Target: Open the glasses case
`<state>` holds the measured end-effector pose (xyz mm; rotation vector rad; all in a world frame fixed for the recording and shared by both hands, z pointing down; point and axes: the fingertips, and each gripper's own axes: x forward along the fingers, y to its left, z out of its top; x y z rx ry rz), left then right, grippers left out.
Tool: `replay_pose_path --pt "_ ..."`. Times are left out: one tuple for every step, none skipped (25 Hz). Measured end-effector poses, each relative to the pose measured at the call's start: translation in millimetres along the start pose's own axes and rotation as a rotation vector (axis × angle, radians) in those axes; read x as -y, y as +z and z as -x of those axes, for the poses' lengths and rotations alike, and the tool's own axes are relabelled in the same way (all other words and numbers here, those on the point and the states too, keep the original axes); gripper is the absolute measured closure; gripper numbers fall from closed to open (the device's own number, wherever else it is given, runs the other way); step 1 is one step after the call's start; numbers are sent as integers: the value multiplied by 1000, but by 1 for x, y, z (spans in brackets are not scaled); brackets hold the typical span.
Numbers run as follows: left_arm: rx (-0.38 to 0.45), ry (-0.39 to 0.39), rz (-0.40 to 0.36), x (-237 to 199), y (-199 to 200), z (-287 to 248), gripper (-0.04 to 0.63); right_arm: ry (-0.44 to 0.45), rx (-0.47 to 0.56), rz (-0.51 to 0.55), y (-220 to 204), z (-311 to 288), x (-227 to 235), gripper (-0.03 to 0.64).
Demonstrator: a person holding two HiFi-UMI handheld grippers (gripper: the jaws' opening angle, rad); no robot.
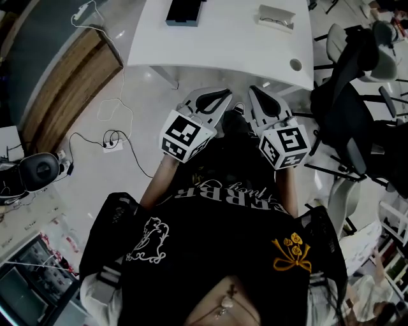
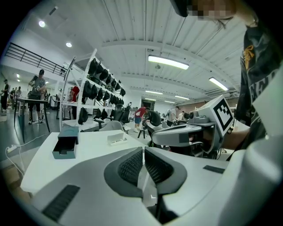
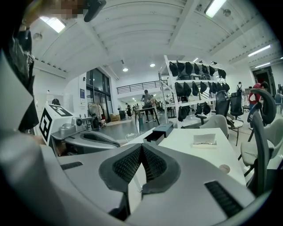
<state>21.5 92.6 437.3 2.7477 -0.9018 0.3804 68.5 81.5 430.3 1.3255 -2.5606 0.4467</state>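
Left gripper [image 2: 143, 154] and right gripper [image 3: 141, 150] both closed on nothing, well short of the pale glasses case [image 3: 204, 140] on the white table [image 1: 223, 38]; judged light, rigid, slippery: pinch the lid edge

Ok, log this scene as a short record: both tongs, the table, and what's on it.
left tongs: shut, empty
right tongs: shut, empty
table: white, ahead of both tongs
on table: dark box at left, white case at right
contact: tongs touch neither item
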Motion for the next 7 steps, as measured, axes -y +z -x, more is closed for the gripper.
replay_pose_path --pt "0 -2 -2 0 0 0 565 -1 0 0 0 0 0 603" --pt "-1 -3 -3 1 0 0 565 -1 1 0 0 0 0 603" --pt "-2 -3 -4 0 0 0 565 -1 0 0 0 0 -1 603" --pt "-2 -4 -4 0 -1 1 565 -1 0 0 0 0 -2 603" --pt "-3 -4 -3 0 -1 2 565 0 -2 0 -1 0 -3 603" --pt "-3 -3 -2 -1 -1 3 565 0 -4 1 -1 0 -4 603" --pt "-3 -3 0 -1 -2 3 565 1 -5 1 -1 0 -5 603"
